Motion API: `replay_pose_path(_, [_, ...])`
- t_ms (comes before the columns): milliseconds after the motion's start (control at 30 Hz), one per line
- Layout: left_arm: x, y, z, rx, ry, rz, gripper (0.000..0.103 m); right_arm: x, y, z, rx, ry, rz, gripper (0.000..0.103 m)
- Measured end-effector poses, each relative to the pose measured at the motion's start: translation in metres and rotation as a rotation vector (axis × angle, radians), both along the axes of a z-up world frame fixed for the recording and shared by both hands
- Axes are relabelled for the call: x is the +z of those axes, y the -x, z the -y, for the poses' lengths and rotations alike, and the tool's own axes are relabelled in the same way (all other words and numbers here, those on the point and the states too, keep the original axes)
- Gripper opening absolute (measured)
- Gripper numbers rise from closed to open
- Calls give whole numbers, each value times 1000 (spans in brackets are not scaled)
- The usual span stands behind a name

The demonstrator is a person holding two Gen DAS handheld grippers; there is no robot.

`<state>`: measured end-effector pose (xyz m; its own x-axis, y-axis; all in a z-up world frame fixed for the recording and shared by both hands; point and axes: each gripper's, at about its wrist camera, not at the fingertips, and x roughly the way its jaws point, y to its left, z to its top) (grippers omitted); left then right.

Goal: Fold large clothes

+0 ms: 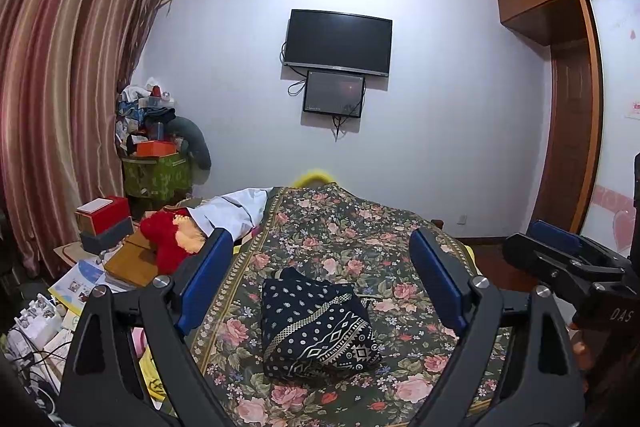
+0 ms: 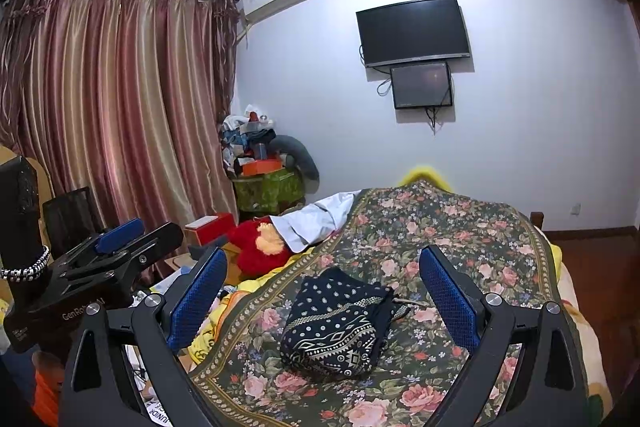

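Dark blue cloth with white dots and zigzags — the folded garment [image 1: 316, 327] — is lying on the flowery bedspread [image 1: 360, 227]. From the left wrist view, the left gripper [image 1: 320, 275] is hanging just above and behind it, jaws spread wide, holding nothing. The bundle is sitting right between the two blue pads, its long side running away from the camera.

From the right wrist view, the right gripper [image 2: 324, 291] is also gaping wide and empty — the folded garment [image 2: 336, 327] is sitting just ahead, a little left of middle. Both hands are looking about equally near, tipping slightly downward.
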<state>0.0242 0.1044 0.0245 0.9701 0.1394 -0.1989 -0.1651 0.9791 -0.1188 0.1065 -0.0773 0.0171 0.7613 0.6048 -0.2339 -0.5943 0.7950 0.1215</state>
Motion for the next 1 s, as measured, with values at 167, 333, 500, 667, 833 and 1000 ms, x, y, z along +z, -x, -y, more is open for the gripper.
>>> replay_pose_path(167, [0,0,1,0,0,1,90,-1,0,1,-1,-1,2,96])
replay_pose_path(333, [0,-1,1,0,1,1,90,-1,0,0,-3,-1,2,96])
replay_pose_path(500, [0,-2,-1,-3,0,2,90,-1,0,1,-5,-2,2,96])
replay_pose_path(667, [0,-3,-8,-10,8,0,91,-1,1,-1,-12,0,3,96])
replay_pose_path(833, [-1,-5,-13,-15,16,-5,91,0,0,0,-13,0,2,97])
replay_pose_path(1000, [-1,-6,-16,-27,23,-8,91,1,2,-1,-22,0,3,97])
